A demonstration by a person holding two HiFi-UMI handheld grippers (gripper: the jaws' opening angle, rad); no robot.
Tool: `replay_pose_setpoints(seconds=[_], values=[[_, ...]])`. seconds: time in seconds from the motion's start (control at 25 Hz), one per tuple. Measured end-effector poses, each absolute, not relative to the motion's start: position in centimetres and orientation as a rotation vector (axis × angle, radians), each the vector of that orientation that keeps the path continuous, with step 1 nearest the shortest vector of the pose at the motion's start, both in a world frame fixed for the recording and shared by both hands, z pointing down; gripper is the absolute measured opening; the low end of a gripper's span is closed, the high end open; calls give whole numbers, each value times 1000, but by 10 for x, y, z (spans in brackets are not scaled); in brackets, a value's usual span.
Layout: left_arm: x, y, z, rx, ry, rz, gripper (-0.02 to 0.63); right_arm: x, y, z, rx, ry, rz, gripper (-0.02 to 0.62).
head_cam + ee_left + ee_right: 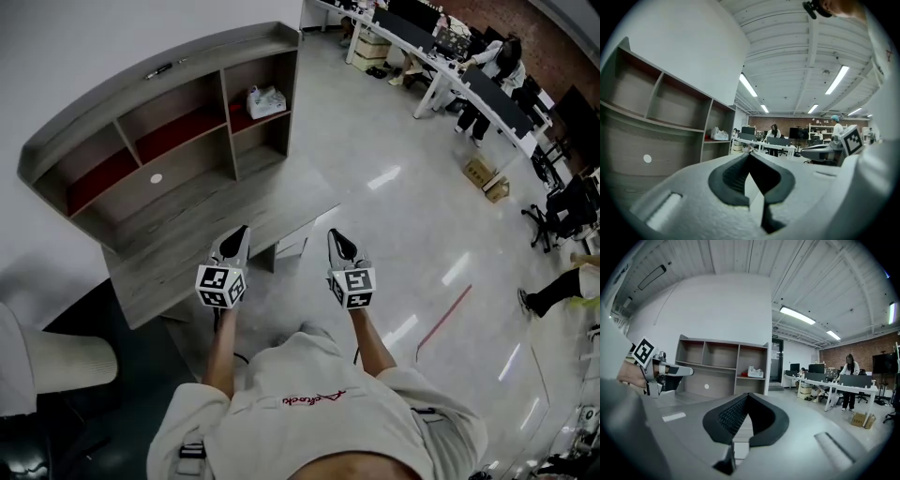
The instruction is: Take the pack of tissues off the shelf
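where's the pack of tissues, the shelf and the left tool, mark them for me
pack of tissues [265,101], head view, middle of the white pack
shelf [112,101], head view, on its top board
left tool [241,234], head view, at its closed tips

Cream tee [319,412] w/ red script; grey left gripper [241,232], right gripper [335,235], b&w marker cubes [221,285].

An open-plan office is indicated by long white benches [450,80] lined with monitors [497,101], office chairs [562,211] and strip lights [798,315].
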State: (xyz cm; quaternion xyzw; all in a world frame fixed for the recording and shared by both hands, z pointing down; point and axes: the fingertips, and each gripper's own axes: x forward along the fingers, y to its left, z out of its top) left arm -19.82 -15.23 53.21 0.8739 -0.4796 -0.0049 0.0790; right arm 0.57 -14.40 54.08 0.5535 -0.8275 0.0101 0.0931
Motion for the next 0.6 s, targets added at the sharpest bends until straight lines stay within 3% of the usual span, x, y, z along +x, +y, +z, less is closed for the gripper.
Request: replay_pose_setpoints(seconds=[0.6], values=[[-200, -234, 542, 2582, -1490, 29, -2, -2, -238, 553, 1584, -2514, 44, 6]])
